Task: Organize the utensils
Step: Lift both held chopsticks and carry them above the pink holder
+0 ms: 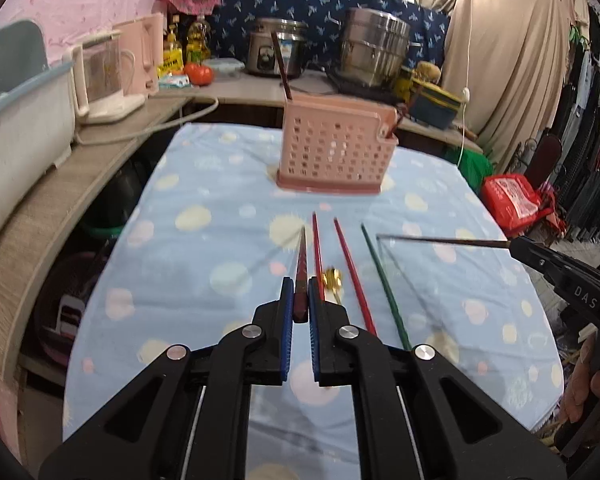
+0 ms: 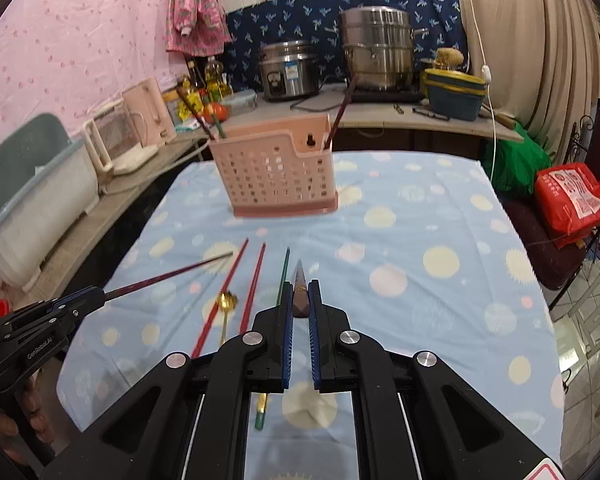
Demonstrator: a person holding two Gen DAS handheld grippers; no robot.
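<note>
My left gripper [image 1: 299, 283] is shut on a dark red chopstick [image 1: 301, 264], held above the cloth and pointing at the pink slotted holder [image 1: 336, 148]. My right gripper [image 2: 300, 286] is shut on a dark brown chopstick [image 2: 299, 276]. Each gripper shows in the other's view: the right gripper [image 1: 515, 244] with its dark brown chopstick [image 1: 440, 241], the left gripper [image 2: 99, 292] with its dark red chopstick [image 2: 168, 274]. Two red chopsticks [image 2: 228, 292] [image 2: 254, 284], a green chopstick [image 2: 283, 276] and a gold spoon [image 2: 226, 302] lie on the cloth. The holder [image 2: 276, 172] has chopsticks [image 2: 340, 114] standing in it.
The blue dotted tablecloth [image 2: 420, 240] covers the table. A counter [image 2: 380, 114] behind carries a rice cooker [image 2: 286, 70], a steel pot [image 2: 378, 54] and bottles. A white tub [image 1: 16, 132] stands at the left; a red bag [image 2: 572, 196] sits at the right. A hand [image 1: 588, 392] grips the right tool.
</note>
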